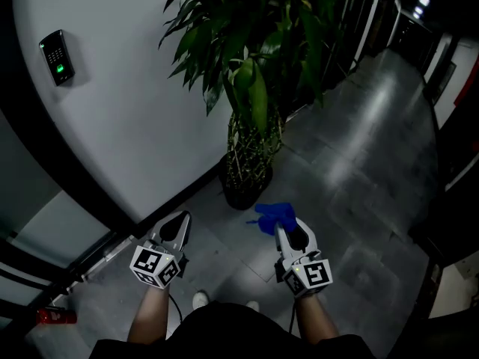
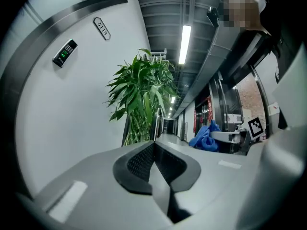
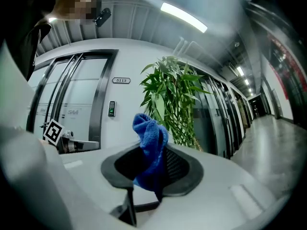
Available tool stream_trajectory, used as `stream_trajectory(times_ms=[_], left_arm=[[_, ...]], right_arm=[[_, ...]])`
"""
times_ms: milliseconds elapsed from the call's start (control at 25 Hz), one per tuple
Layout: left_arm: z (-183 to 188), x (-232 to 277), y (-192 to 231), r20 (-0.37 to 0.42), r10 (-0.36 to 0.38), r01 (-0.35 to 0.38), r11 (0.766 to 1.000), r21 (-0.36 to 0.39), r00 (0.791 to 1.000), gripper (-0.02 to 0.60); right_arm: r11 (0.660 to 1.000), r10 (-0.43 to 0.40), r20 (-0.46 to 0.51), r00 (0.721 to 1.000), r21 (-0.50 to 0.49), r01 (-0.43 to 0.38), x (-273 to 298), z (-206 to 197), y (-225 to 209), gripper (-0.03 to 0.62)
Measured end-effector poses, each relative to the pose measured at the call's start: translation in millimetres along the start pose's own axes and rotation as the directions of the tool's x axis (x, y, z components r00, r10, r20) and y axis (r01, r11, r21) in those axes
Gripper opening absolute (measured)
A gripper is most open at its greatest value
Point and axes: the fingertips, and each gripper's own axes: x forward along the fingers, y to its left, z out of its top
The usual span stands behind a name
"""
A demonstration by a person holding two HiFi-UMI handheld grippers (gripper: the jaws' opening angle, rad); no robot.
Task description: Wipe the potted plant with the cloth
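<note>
Looking down in the head view, the left tool (image 1: pixel 178 226) and the right tool (image 1: pixel 287 230) are held low over the grey tiled floor (image 1: pixel 359 200), each with its marker cube near the wrist. A blue cloth (image 1: pixel 272 216) bunches out of the tip of the right tool. The potted plant (image 1: pixel 251 81) stands ahead against a curved white wall (image 1: pixel 127 118), its dark pot (image 1: pixel 244 191) on the floor, apart from both tools. A keypad (image 1: pixel 58 57) with a green light is mounted on the wall.

In the left gripper view, the left tool (image 2: pixel 156 157) has its jaws pressed together with nothing between them. The plant (image 2: pixel 143 99) rises ahead beside the wall, and the cloth (image 2: pixel 205 138) shows off to the right, on the other tool.

In the right gripper view, the right tool (image 3: pixel 151 164) is clamped on the cloth (image 3: pixel 148 133), which sticks up from between the jaws in a folded lump. The plant (image 3: pixel 175 104) stands beyond it, not touched by the cloth, with the keypad (image 3: pixel 111 108) and a door number plate (image 3: pixel 121 80) to its left.
</note>
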Motion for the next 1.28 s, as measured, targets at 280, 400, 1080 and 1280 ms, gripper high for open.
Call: stream_trajectory(times_ms=[280, 400, 1080, 1280], left_arm=[[-9, 6, -10, -0.010, 0.043, -0.043, 0.999, 0.000, 0.999, 0.007], [-10, 10, -13, -0.008, 0.037, -0.037, 0.999, 0.002, 0.999, 0.006], [0, 4, -5, 0.020, 0.011, -0.011, 1.000, 0.000, 1.000, 0.006], [0, 1, -6, 0.020, 0.001, -0.001, 1.000, -0.004, 1.000, 0.007]], right_arm=[[0.998, 0.049, 0.013, 0.999, 0.027, -0.049, 6, -1, -6, 0.109], [0.998, 0.060, 0.007, 0.998, -0.002, -0.060, 8, -3, -7, 0.109], [0.997, 0.067, -0.007, 0.998, -0.039, -0.068, 11, 2, 4, 0.109], [0.998, 0.052, 0.004, 0.999, -0.042, -0.052, 9, 3, 4, 0.109]])
